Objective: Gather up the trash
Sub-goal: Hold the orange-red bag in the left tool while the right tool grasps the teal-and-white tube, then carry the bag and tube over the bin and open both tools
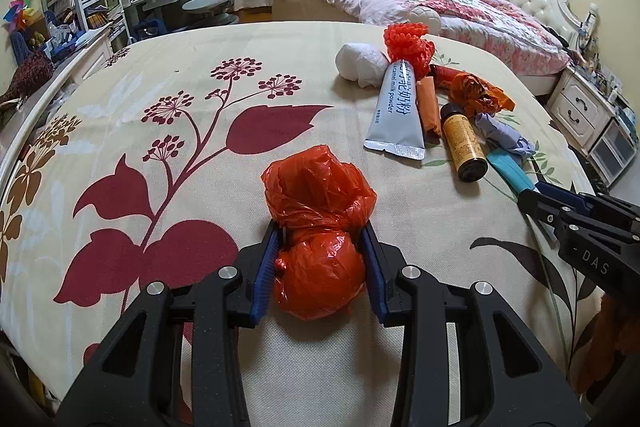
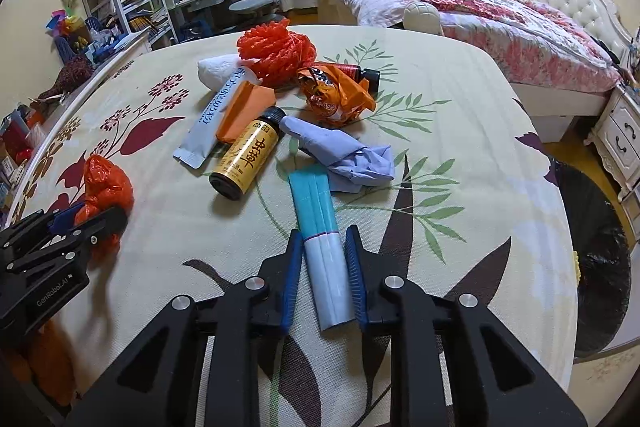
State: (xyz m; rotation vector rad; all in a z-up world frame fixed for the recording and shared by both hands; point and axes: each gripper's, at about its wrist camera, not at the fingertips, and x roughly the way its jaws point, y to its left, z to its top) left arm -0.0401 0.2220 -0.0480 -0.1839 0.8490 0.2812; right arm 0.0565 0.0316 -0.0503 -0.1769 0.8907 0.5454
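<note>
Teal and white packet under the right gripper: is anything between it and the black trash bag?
Nothing visible: the teal and white packet sits between the right gripper fingers, and only bare bedspread lies toward the black trash bag.

One red plastic bag (image 1: 320, 227) lies at lower centre of the left wrist view. One silver sachet (image 2: 212, 123), one amber bottle (image 2: 246, 157), one teal-and-white packet (image 2: 322, 247), one blue crumpled paper (image 2: 348, 157), one red mesh net (image 2: 276, 53), one white wad (image 1: 360, 65) and one orange wrapper (image 2: 336, 95) cluster mid-frame.
</note>
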